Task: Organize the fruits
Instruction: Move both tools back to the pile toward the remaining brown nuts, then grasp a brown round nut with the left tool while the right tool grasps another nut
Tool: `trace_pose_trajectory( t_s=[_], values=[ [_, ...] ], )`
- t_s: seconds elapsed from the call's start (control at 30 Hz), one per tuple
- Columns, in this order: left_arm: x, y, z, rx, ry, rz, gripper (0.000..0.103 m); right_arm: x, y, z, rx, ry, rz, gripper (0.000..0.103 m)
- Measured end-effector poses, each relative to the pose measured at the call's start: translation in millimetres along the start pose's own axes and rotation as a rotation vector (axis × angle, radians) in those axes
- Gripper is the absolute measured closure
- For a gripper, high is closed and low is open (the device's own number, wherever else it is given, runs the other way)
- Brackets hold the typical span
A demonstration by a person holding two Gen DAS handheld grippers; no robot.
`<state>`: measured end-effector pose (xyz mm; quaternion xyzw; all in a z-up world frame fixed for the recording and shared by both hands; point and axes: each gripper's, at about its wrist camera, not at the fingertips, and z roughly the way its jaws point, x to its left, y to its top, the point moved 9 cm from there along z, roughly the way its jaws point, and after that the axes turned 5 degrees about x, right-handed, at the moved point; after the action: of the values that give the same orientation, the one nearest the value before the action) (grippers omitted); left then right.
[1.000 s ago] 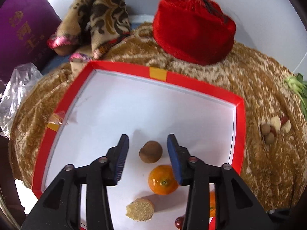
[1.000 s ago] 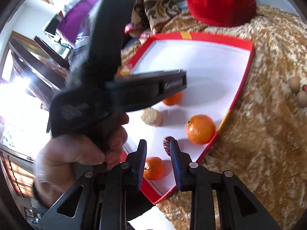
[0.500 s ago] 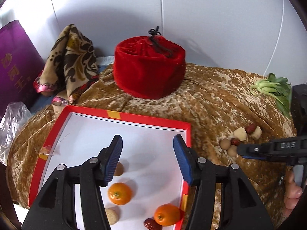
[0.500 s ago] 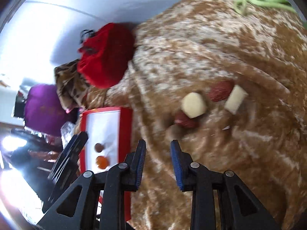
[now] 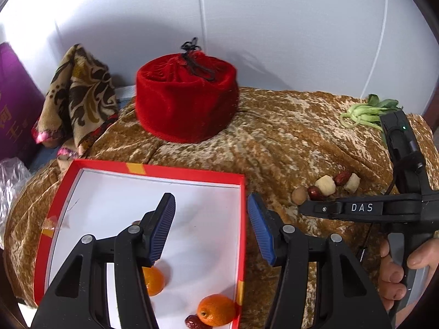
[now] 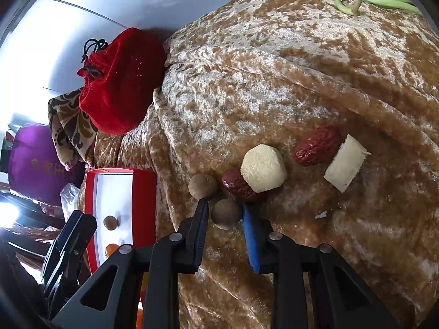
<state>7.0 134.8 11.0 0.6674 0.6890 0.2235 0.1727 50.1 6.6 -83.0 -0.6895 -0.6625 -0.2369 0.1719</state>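
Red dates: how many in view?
3. One red date and another lie on the brown cloth; a third sits in the red tray beside an orange. More may be hidden.

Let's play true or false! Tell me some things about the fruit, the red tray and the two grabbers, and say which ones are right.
1. The right gripper has its jaws around a small brown round fruit. True.
2. The left gripper holds an orange. False: its jaws are open and hold nothing.
3. Two oranges lie in the red tray. True.
4. The red velvet pouch sits inside the tray. False: it stands on the brown cloth behind it.
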Motion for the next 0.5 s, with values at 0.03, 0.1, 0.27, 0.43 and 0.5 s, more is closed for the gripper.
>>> trace_pose_trajectory(
  t_s=[0.03, 0.1, 0.27, 0.43, 0.5],
  values=[
    [-6.5, 1.6, 0.4, -0.004, -0.018, 0.014, 0.049, -1.7, -0.9, -2.4, 0.006, 0.015, 0.007, 0.080],
    [-23.1, 4.8, 1.9, -0.011, -0.057, 0.056, 0.049, -12.2, -4.1, -15.2, 0.007, 0.029, 0.027, 0.080],
    [-72.6, 3.6, 14.2, -0.009, -0.103, 0.214, 0.049, -34.4, -5.2, -53.2, -0.010, 0.069, 0.076, 0.080],
    [-103.8, -5.9, 35.2, 0.049, -0.118, 0.289, 0.049, -67.8, -1.6, -81.4, -0.037, 0.085, 0.149, 0.080],
    [-107.5, -9.5, 43.8, 0.075, -0.116, 0.297, 0.049, -73.7, -1.3, -86.0, -0.034, 0.091, 0.154, 0.080]
  ],
)
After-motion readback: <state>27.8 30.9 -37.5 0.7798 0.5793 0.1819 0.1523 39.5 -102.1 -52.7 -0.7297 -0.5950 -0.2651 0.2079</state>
